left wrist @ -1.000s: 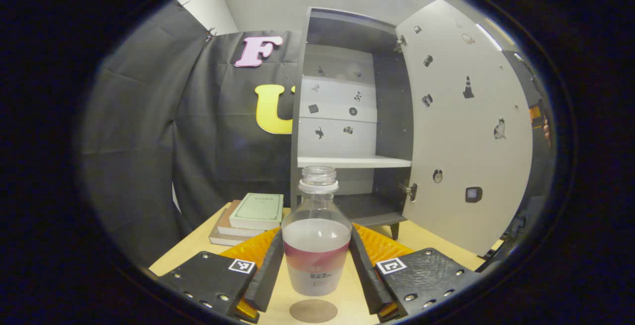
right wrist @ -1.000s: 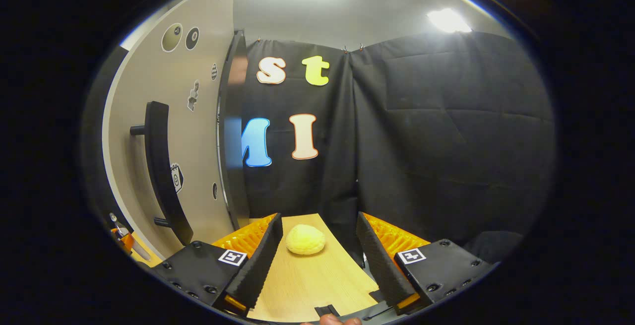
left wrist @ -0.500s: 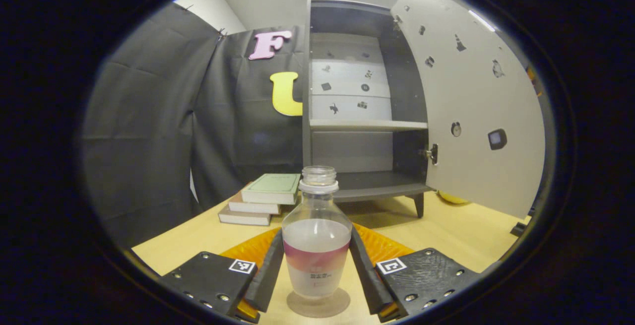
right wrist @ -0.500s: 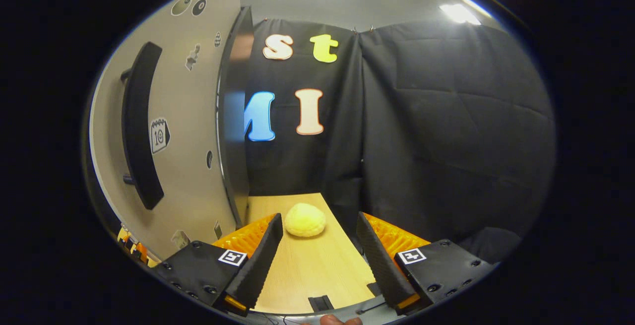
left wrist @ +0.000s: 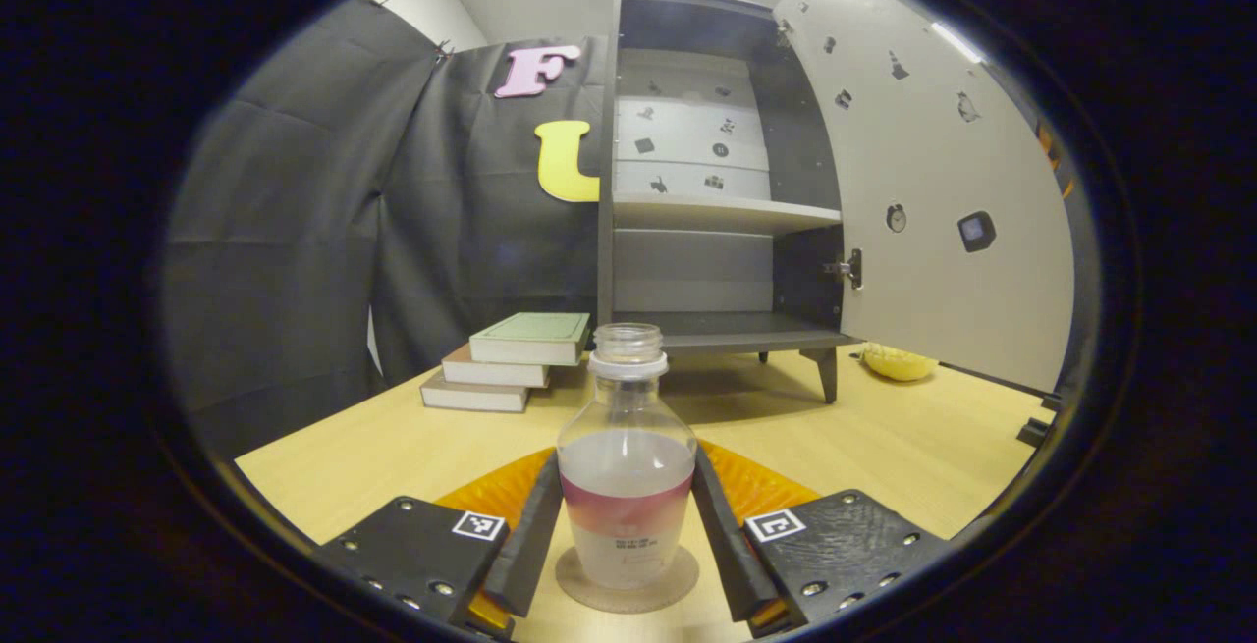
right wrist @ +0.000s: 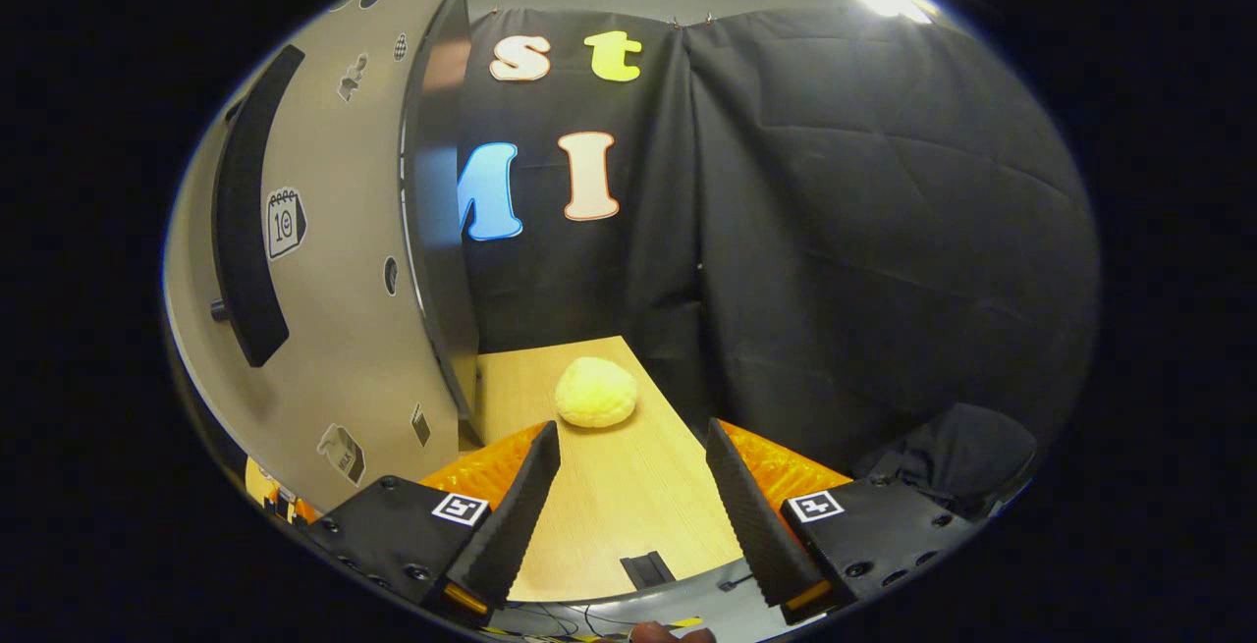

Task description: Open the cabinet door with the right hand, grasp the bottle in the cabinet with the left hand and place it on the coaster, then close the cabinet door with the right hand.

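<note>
The left gripper pinches the bottle, which stands on the coaster in front of the cabinet. Books sit left of the cabinet, and its door hangs open. The right gripper is spread wide beside that door, with a yellow bun on the table ahead.

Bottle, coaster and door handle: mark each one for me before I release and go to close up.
bottle (left wrist: 627, 486), left gripper view, on its body between the fingers.
coaster (left wrist: 678, 581), left gripper view, on the rim showing beside the bottle's base.
door handle (right wrist: 242, 231), right gripper view, on the middle of the dark bar.
</note>
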`<state>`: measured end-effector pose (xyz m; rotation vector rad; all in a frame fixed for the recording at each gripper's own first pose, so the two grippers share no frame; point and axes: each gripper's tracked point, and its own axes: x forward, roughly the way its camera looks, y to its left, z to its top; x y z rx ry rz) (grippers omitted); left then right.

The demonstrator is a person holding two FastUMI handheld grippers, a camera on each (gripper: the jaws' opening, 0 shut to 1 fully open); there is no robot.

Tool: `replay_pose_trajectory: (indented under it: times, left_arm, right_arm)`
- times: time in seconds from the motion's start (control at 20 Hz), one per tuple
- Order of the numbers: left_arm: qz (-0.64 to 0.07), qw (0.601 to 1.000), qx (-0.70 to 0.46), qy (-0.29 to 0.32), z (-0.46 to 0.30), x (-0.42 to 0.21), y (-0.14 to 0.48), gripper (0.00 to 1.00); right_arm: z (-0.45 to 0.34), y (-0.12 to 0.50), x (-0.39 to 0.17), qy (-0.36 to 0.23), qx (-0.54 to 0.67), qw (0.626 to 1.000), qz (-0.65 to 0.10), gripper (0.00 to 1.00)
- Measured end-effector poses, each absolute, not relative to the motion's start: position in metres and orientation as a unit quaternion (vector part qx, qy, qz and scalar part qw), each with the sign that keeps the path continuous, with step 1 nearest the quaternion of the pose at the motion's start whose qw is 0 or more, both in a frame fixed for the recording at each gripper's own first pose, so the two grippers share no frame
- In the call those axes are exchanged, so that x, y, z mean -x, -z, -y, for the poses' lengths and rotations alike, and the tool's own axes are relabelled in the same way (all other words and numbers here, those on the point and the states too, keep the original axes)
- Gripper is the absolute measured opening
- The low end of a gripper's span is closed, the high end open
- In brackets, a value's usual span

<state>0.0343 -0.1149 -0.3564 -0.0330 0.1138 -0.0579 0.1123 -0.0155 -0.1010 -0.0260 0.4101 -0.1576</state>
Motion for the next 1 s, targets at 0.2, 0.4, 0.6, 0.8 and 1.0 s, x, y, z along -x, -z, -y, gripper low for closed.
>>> replay_pose_trajectory:
  times: [0.2, 0.4, 0.6, 0.8, 1.0]
  left_arm:
    - [-0.070, 0.996, -0.001, 0.057, 0.122, -0.037, 0.355, 0.72]
    - [-0.085, 0.993, -0.022, 0.076, 0.125, -0.033, 0.358, 0.75]
    - [-0.090, 0.990, -0.033, 0.099, 0.129, -0.030, 0.352, 0.82]
    - [-0.090, 0.990, -0.033, 0.104, 0.123, -0.039, 0.334, 0.84]
    - [-0.076, 0.989, -0.037, 0.120, 0.122, -0.036, 0.303, 0.84]
  right_arm:
    - [0.011, 0.097, -0.110, 0.081, 0.014, 0.976, -0.202, 0.95]
    - [0.007, 0.098, -0.105, 0.086, 0.006, 0.975, -0.204, 0.95]
    - [0.006, 0.099, -0.106, 0.096, -0.002, 0.973, -0.208, 0.95]
    - [0.006, 0.094, -0.105, 0.107, -0.003, 0.974, -0.198, 0.95]
    - [0.009, 0.092, -0.098, 0.123, -0.004, 0.975, -0.186, 0.95]
